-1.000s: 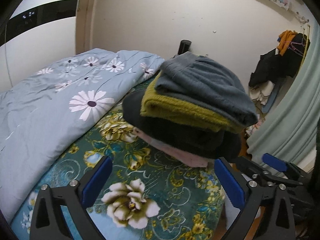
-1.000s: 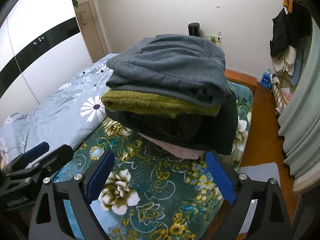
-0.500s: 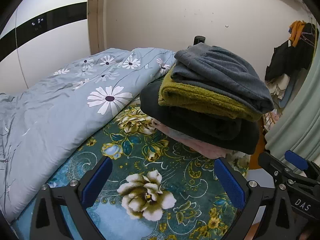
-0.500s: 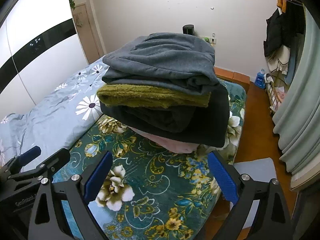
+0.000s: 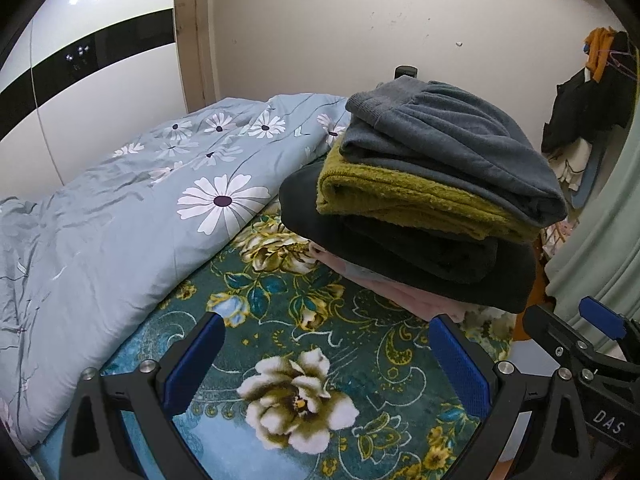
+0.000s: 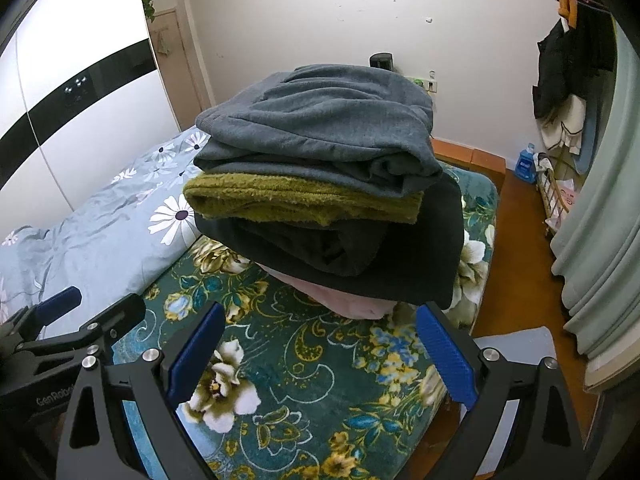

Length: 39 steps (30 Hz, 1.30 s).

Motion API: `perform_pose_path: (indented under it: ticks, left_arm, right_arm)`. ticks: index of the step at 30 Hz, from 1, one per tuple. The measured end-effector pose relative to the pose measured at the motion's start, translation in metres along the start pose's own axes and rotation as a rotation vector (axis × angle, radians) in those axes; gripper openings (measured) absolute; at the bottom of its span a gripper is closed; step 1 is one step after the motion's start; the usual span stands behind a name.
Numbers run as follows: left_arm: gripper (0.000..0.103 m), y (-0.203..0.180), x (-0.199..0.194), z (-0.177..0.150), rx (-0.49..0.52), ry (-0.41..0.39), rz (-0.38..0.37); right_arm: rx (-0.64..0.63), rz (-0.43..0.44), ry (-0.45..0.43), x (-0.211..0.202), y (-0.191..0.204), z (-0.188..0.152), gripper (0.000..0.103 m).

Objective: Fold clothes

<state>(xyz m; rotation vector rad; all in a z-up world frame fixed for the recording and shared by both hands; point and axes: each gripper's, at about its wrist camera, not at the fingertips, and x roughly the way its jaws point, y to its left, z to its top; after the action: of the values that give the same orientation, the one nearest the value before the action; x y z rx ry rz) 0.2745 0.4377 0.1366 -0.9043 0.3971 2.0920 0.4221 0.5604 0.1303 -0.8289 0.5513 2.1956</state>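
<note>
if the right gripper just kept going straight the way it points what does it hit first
Most likely the stack of folded clothes, near its pink bottom layer, which lies dead ahead of the open right gripper. Depth is unclear, so it might graze the floral bedspread first.

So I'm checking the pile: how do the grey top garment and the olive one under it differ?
The grey garment is smooth knit and bulky; the olive garment is fuzzy and a thinner layer. Grey lies on top and overhangs the olive at the right; the olive is sandwiched above a black piece. Both are folded and lie flat.
</note>
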Motion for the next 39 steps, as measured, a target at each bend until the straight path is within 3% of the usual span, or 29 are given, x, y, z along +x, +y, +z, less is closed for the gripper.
perform_pose_path:
  ticks: [39]
  left_arm:
    - [0.103,-0.006,0.029,0.011,-0.027,0.043,0.016]
  right_arm:
    - [-0.025,0.027,0.029,0.024,-0.004,0.008,0.097]
